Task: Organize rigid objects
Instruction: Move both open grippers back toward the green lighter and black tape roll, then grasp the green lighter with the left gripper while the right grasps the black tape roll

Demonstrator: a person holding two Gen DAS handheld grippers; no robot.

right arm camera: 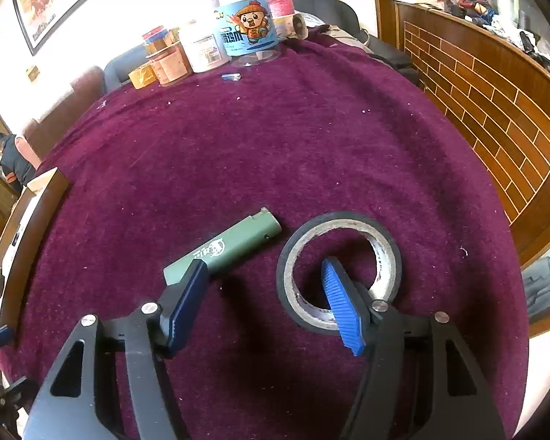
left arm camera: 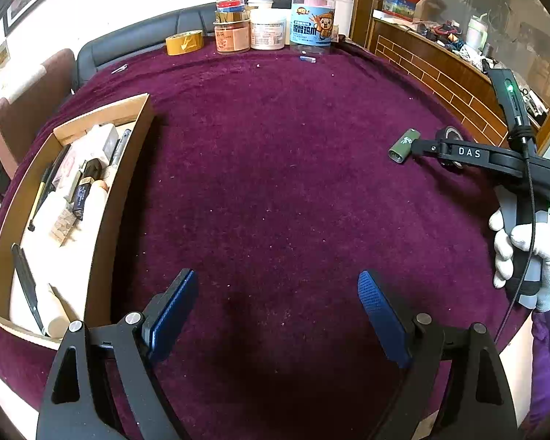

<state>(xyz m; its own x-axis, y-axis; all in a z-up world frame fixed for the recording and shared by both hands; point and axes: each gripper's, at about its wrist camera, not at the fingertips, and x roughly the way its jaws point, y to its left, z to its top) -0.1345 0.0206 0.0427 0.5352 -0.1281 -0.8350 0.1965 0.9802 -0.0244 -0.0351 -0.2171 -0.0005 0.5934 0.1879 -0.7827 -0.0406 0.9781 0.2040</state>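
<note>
While the left tongs [left arm camera: 277, 317] hang wide apart over the purple worktop [left arm camera: 275, 168], the right tongs [right arm camera: 266, 302] are spread too, one finger hiding part of the green lighter [right arm camera: 231, 247], the other covering part of the black tape roll [right arm camera: 339, 271].

Two forward wrist views, shared tablecloth [left arm camera: 275, 146]

Black two-finger grippers with blue ribbed pads

Left gripper [left arm camera: 277, 315] and right gripper [right arm camera: 266, 299] — silver screws at the pivots; white "DAS" lettering, a black cable, a white knit glove [left arm camera: 531, 256].
</note>
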